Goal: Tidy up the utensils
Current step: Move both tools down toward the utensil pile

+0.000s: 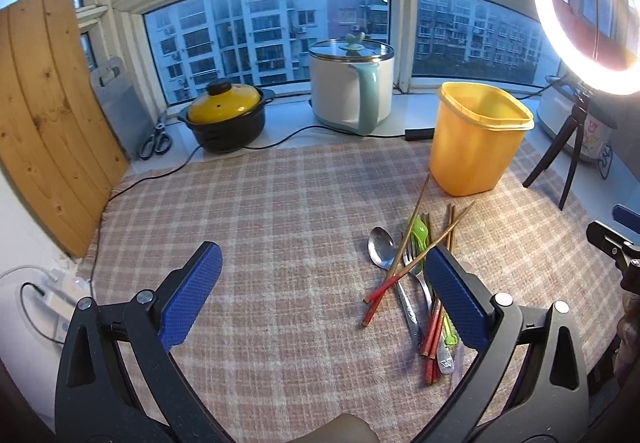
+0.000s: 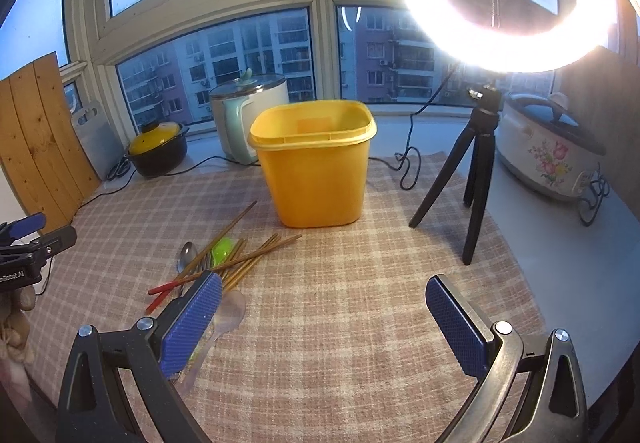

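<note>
**Inspector A:** Left wrist view: the left gripper [image 1: 322,285] sits low over the worktop [image 1: 280,203], jaws wide apart, nothing between them. Its right blue pad lies just beside the utensil pile [image 1: 416,283].

**Inspector B:** Right wrist view confirms likewise: right gripper [image 2: 324,317] low and level, jaws spread, holding nothing. Pad texture?

**Inspector A:** Blue, cross-hatched, on black frames. The worktop carries a woven checked cloth.

**Inspector B:** Contents of the pile?

**Inspector A:** One metal spoon [image 1: 381,247], one metal fork [image 1: 412,265], one green plastic utensil [image 1: 420,233], one clear plastic spoon [image 2: 230,313], and several red-ended wooden chopsticks [image 1: 404,263], crossed; exact number cannot be told.

**Inspector B:** Receptacle?

**Inspector A:** One yellow plastic bin [image 2: 316,167], square-mouthed, upright, beyond the pile.
</note>
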`<state>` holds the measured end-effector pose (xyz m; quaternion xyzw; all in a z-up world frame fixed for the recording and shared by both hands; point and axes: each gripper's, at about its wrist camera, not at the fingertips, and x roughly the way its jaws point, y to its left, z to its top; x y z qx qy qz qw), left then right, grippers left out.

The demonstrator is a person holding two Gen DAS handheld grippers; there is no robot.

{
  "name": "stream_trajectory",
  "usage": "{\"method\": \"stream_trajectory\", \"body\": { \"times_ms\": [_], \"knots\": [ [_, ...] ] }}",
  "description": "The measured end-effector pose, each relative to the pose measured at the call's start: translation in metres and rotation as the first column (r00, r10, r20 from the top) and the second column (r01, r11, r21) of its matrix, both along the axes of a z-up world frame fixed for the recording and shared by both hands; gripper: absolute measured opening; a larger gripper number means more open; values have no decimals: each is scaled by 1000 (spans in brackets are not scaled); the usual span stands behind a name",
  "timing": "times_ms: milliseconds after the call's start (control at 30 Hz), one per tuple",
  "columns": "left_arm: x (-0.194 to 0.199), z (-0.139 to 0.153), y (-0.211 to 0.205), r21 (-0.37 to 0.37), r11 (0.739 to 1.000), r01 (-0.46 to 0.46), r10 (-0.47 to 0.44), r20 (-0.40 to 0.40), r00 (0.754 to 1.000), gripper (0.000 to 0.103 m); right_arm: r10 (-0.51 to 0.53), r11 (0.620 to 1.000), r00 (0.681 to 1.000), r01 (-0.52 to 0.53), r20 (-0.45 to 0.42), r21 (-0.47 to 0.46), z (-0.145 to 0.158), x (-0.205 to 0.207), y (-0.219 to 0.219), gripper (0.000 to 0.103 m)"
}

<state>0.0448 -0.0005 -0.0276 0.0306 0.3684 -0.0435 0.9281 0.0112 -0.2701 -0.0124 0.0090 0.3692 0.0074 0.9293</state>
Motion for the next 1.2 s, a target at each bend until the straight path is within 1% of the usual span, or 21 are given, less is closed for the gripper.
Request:
{"method": "stream_trajectory", "body": {
  "times_ms": [67,100,133,167,200,267,300,367,400,433,500,533,633,667,733,800,867,933,1000,1100,1200],
  "knots": [
    [5,-5,2,-22,999,25,-26,-20,999,98,15,1000,1000,-15,-25,8,-6,4,1,102],
    [7,-7,1,-29,999,36,-36,-28,999,96,24,1000,999,-24,-46,11,-10,7,2,100],
    [10,-9,-1,-35,998,49,-50,-39,998,91,33,999,997,-32,-66,17,-13,9,3,96],
    [13,-12,-1,-43,997,65,-67,-54,996,86,44,999,996,-42,-84,27,-16,12,3,95],
    [15,-13,-3,-47,996,73,-76,-61,995,84,51,998,994,-47,-95,35,-19,14,4,95],
    [21,-19,-5,-62,993,104,-109,-81,991,75,72,996,989,-64,-128,67,-26,20,6,95],
    [24,-21,-7,-66,991,115,-120,-88,989,72,81,994,987,-70,-137,79,-30,22,7,94],
    [30,-26,-12,-75,985,155,-162,-104,981,63,101,991,983,-87,-151,99,-37,26,9,88],
    [32,-26,-15,-76,983,166,-174,-110,979,61,111,990,980,-94,-164,107,-41,29,11,84],
    [37,-28,-18,-82,979,185,-194,-118,974,57,120,988,977,-101,-176,116,-45,33,12,83],
    [45,-32,-22,-100,971,216,-228,-139,964,53,143,982,970,-115,-194,149,-53,37,14,81],
    [51,-35,-25,-113,966,234,-249,-151,957,50,156,978,966,-122,-206,168,-56,38,15,78],
    [65,-41,-34,-148,951,272,-296,-178,938,48,197,965,953,-146,-230,220,-65,44,18,70],
    [72,-44,-38,-172,941,291,-322,-192,927,47,204,961,950,-149,-237,232,-67,45,20,69],
    [83,-50,-43,-196,932,304,-343,-217,914,46,228,951,941,-160,-251,264,-72,49,21,61],
    [92,-56,-49,-207,925,320,-364,-230,903,46,252,942,929,-172,-271,289,-80,54,23,58],
    [104,-65,-55,-200,927,317,-362,-256,896,43,268,937,920,-179,-287,299,-88,58,26,55],
    [109,-70,-59,-203,923,326,-373,-268,888,43,279,934,909,-181,-310,308,-97,65,28,49],
    [115,-76,-63,-202,921,333,-380,-288,879,42,293,928,899,-186,-325,323,-104,70,31,46],
    [122,-83,-66,-200,921,335,-384,-307,871,38,312,923,888,-199,-338,329,-112,75,38,41],
    [131,-90,-70,-203,921,333,-384,-322,865,36,326,919,879,-209,-347,333,-116,78,45,38]
  ]
}}
